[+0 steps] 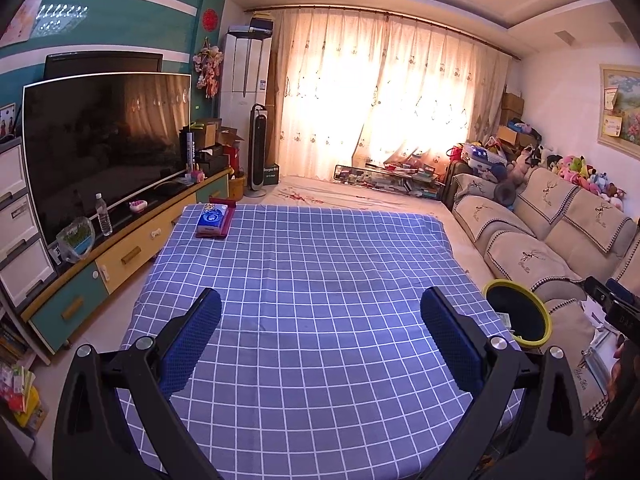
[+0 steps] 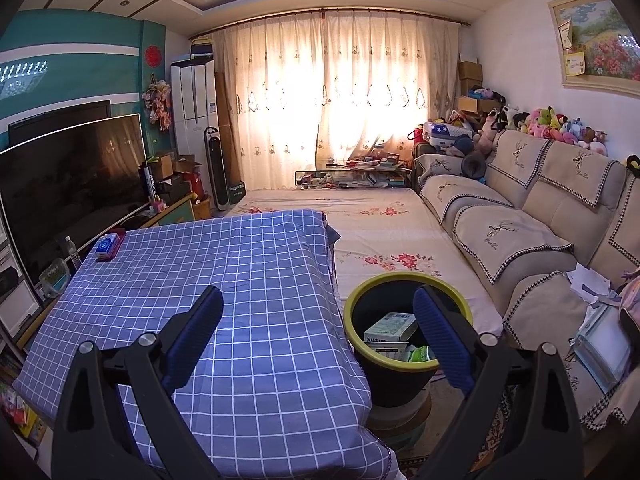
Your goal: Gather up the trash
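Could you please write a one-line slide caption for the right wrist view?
Open right hand-held gripper above the checked tablecloth, beside a yellow-rimmed bin holding boxes.

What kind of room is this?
Most likely a home living room: a big television on a low cabinet, a sofa topped with plush toys, and a curtained window.

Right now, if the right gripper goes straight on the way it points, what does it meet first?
Probably the checked tablecloth near its right edge. The right gripper is open and empty, and the trash bin sits just right of that line; depth is unclear.
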Action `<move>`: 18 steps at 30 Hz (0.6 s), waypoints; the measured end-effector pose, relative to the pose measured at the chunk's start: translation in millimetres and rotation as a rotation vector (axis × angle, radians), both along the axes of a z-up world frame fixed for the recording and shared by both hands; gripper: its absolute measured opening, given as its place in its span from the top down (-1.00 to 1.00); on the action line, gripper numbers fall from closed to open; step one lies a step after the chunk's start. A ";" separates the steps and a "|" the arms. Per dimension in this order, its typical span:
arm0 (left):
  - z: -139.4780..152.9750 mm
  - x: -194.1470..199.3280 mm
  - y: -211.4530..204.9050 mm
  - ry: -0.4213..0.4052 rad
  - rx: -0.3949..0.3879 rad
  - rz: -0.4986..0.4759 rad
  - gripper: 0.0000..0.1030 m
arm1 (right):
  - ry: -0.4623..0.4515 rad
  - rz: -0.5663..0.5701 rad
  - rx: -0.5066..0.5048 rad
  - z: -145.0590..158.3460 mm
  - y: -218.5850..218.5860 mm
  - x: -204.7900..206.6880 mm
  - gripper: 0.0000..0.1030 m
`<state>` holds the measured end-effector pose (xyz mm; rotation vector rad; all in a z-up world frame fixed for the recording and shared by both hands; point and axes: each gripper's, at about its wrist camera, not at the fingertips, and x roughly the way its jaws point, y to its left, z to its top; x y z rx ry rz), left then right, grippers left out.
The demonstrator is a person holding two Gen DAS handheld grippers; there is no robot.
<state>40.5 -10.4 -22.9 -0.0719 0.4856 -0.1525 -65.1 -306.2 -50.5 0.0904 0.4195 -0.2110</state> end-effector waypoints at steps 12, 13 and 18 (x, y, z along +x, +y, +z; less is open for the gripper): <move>-2.5 1.4 -0.3 0.004 0.006 0.010 -0.91 | 0.009 0.005 0.002 -4.3 1.6 2.6 -0.77; -2.9 1.7 -0.1 0.005 0.004 0.010 -0.91 | 0.010 0.005 0.002 -4.6 2.1 2.9 -0.77; -4.6 3.0 -0.4 0.011 0.000 0.014 -0.91 | 0.013 0.008 0.003 -5.8 1.8 3.8 -0.77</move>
